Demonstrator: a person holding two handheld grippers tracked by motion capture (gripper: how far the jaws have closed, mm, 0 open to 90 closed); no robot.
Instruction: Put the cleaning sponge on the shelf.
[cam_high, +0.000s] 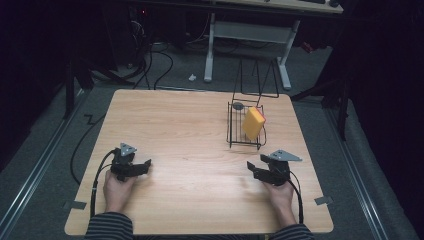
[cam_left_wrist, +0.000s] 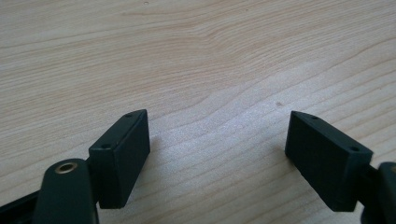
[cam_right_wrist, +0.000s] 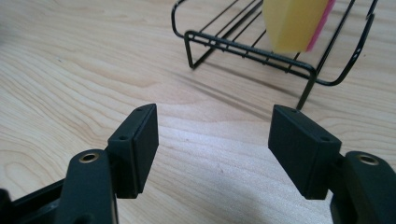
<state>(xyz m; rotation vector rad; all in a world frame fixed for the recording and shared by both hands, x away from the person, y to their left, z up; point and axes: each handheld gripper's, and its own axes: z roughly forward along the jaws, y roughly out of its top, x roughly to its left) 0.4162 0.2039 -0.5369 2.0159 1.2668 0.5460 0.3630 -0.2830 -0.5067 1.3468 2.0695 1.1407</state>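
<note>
A black wire rack (cam_high: 235, 132) stands on the right half of the wooden table (cam_high: 190, 125). A yellow sponge with a pink side (cam_high: 253, 122) leans upright in it. A small dark round thing (cam_high: 238, 105) lies at the rack's back left. My left gripper (cam_high: 145, 166) rests low at the table's front left, open, with bare wood between its jaws (cam_left_wrist: 217, 149). My right gripper (cam_high: 251, 169) is at the front right, a little short of the rack, open with nothing between its fingers. Its own view (cam_right_wrist: 212, 149) shows the rack (cam_right_wrist: 243, 46) and sponge (cam_right_wrist: 294, 21) just ahead.
The table's front edge runs just behind both hands. Striped sleeves come in at the bottom. Beyond the far edge stand a white desk frame (cam_high: 247, 35), cables on the floor and a black wire stand (cam_high: 257, 80) behind the rack.
</note>
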